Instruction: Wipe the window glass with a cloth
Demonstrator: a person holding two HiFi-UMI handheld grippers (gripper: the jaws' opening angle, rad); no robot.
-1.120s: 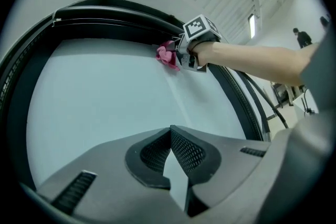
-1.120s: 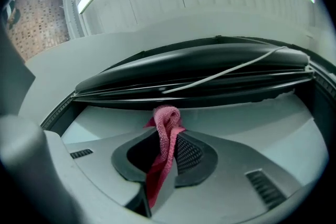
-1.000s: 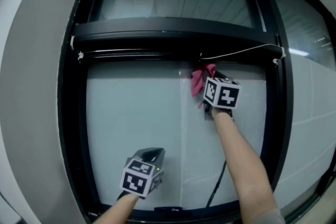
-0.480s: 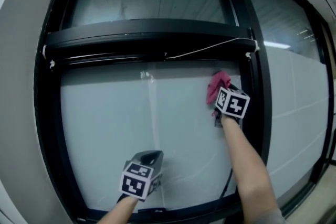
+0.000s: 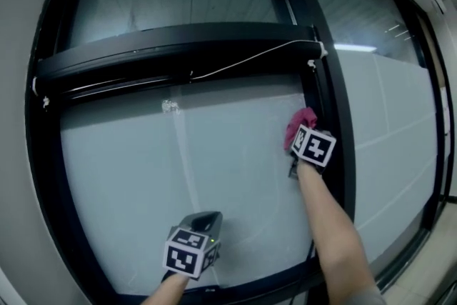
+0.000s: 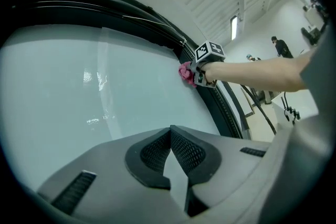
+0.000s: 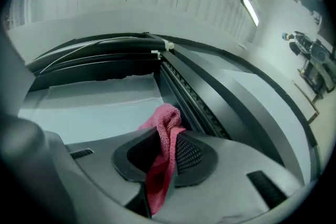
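The lower window pane [image 5: 186,182] fills the middle of the head view inside a black frame [image 5: 325,125]. My right gripper [image 5: 298,143] is shut on a pink cloth [image 5: 298,123] and holds it against the glass at the pane's right edge, beside the frame's upright. In the right gripper view the pink cloth [image 7: 163,155] is pinched between the jaws and its bunched top touches the glass [image 7: 89,107]. Low on the pane, my left gripper [image 5: 203,221] is shut with nothing in it. The left gripper view shows the pink cloth [image 6: 186,73] on the glass [image 6: 94,107], and the left gripper [image 6: 170,131] in the foreground.
A thick black crossbar [image 5: 178,46] runs above the pane, with a thin white cord [image 5: 243,61] strung along it. A second pane [image 5: 389,118] lies right of the upright. A vertical seam or streak [image 5: 182,153] runs down the glass. A person [image 6: 280,46] stands in the hall behind.
My right gripper has swept the pink cloth rightward across the glass, from near the pane's top middle to its right edge and a little lower. The left gripper has stayed low on the pane.
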